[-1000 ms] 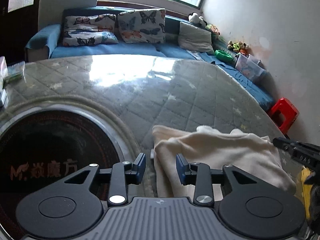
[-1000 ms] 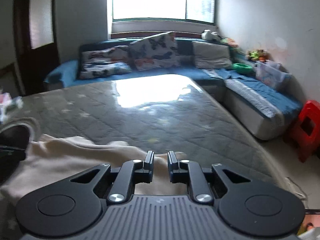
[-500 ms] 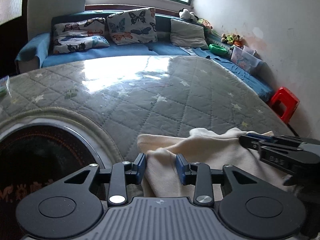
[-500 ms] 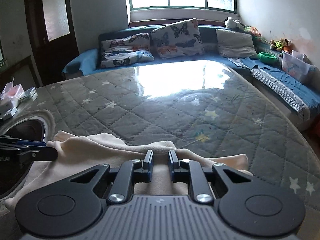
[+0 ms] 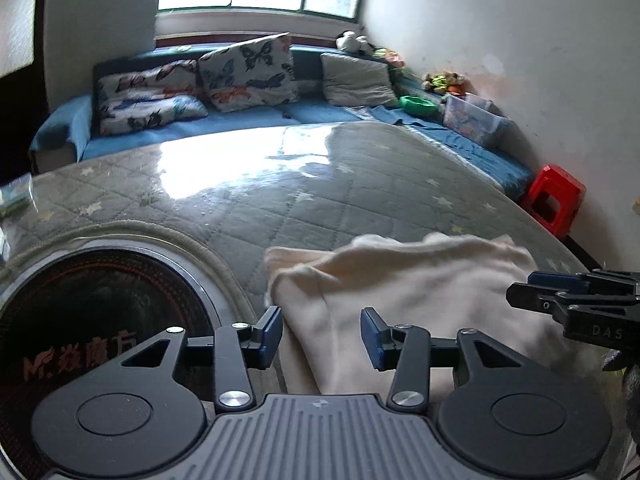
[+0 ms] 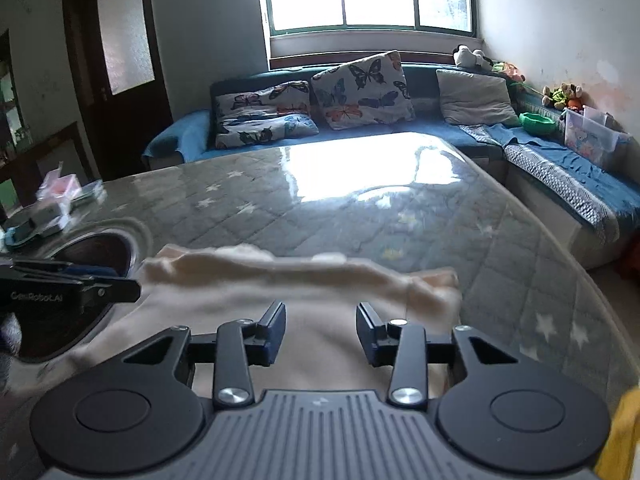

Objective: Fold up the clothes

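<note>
A cream garment [image 5: 420, 280] lies folded over on the quilted grey table, near the front edge; it also shows in the right wrist view [image 6: 304, 292]. My left gripper [image 5: 320, 330] is open over the garment's left edge, nothing between its fingers. My right gripper [image 6: 320, 330] is open above the garment's right part, also empty. The right gripper shows at the right of the left wrist view [image 5: 572, 304]. The left gripper shows at the left of the right wrist view [image 6: 72, 290].
A round dark inset plate [image 5: 100, 312] sits in the table [image 5: 320, 184] left of the garment. Small packets [image 6: 56, 196] lie at the table's left. A blue sofa with butterfly cushions [image 6: 360, 92] runs behind, a red stool [image 5: 556, 200] stands at the right.
Both grippers have opened; the right one was shut on the garment's folded edge and has let it go. The garment now lies on the table, and both grippers have drawn back slightly.
</note>
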`<act>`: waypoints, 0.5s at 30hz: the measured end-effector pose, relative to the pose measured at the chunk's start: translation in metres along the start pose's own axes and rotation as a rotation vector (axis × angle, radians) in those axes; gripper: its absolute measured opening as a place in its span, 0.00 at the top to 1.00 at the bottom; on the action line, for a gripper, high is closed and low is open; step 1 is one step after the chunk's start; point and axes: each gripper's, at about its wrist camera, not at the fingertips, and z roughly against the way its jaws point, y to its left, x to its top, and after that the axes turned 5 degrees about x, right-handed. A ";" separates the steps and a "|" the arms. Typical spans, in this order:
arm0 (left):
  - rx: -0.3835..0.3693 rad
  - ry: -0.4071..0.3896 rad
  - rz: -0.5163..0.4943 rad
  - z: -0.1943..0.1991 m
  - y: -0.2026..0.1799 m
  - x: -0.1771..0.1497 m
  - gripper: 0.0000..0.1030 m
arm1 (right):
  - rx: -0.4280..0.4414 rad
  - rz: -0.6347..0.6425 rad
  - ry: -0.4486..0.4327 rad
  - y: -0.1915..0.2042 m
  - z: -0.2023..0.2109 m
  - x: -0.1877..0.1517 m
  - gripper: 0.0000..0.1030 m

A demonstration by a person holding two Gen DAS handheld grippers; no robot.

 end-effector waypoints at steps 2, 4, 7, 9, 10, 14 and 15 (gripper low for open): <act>0.000 -0.006 -0.021 0.006 -0.005 -0.007 0.53 | -0.002 0.001 -0.005 0.001 0.009 -0.010 0.62; 0.003 -0.001 -0.029 0.008 -0.007 -0.013 0.53 | -0.009 0.002 -0.009 0.002 0.018 -0.020 0.62; 0.007 0.005 -0.040 0.011 -0.009 -0.023 0.53 | -0.036 0.001 -0.015 0.000 0.027 -0.033 0.62; 0.011 0.014 -0.040 0.009 -0.009 -0.027 0.53 | -0.051 -0.011 -0.013 -0.005 0.029 -0.039 0.62; 0.014 0.018 -0.038 0.008 -0.008 -0.028 0.53 | -0.053 -0.022 -0.005 -0.008 0.028 -0.043 0.62; 0.023 0.026 -0.026 0.007 -0.006 -0.031 0.53 | -0.052 -0.018 0.004 -0.008 0.029 -0.047 0.62; 0.023 0.025 -0.026 0.008 -0.006 -0.031 0.53 | -0.049 -0.013 -0.002 -0.006 0.031 -0.044 0.62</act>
